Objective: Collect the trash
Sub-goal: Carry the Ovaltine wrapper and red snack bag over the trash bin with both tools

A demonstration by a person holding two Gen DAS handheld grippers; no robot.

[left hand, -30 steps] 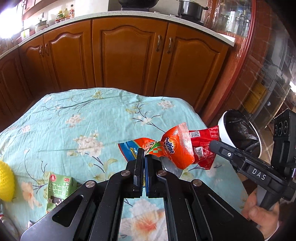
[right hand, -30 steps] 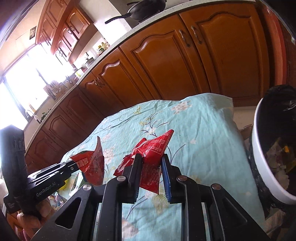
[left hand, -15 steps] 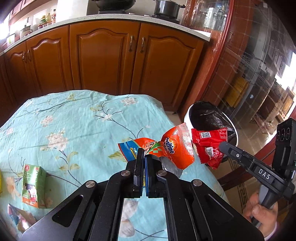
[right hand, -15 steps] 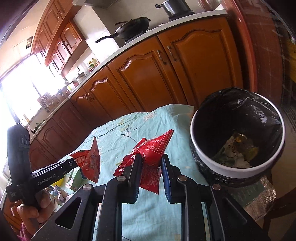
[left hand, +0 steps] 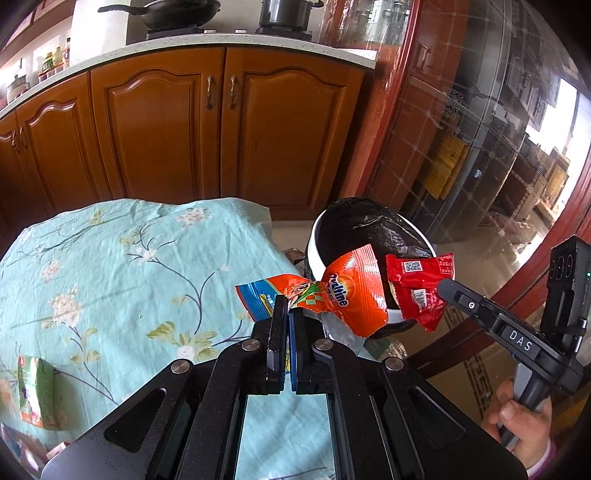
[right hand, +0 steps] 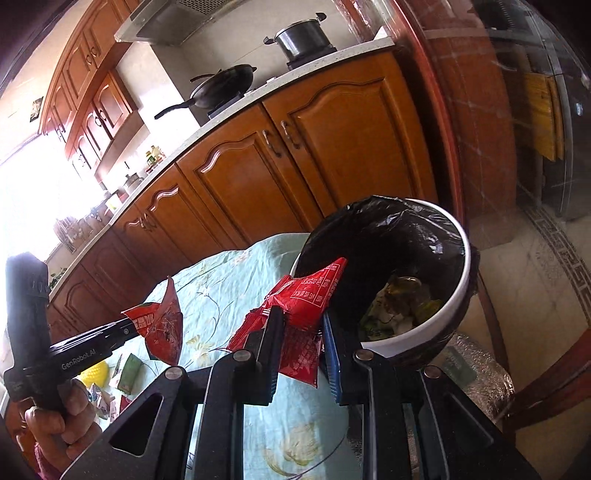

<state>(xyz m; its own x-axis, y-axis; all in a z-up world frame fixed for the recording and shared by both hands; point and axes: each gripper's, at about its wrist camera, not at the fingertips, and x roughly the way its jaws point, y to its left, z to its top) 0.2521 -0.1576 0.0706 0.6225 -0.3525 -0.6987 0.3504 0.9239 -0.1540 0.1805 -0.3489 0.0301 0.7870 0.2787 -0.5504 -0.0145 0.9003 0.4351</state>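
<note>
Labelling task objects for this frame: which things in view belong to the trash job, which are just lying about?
In the job:
- orange snack wrapper, held by left hand-held gripper
- red wrapper, held by right hand-held gripper
- lined bin

Lying about:
- wok
- pot
- yellow ball

Both wrist cameras look forward and downward along their fingers, close above the table's [left hand: 110,266] far corner, sharing the bin [right hand: 458,295] and cabinets [left hand: 221,122].

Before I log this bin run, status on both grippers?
Left gripper shut on orange wrapper. Right gripper shut on red wrapper. Both near trash bin rim; nothing blocking.
</note>
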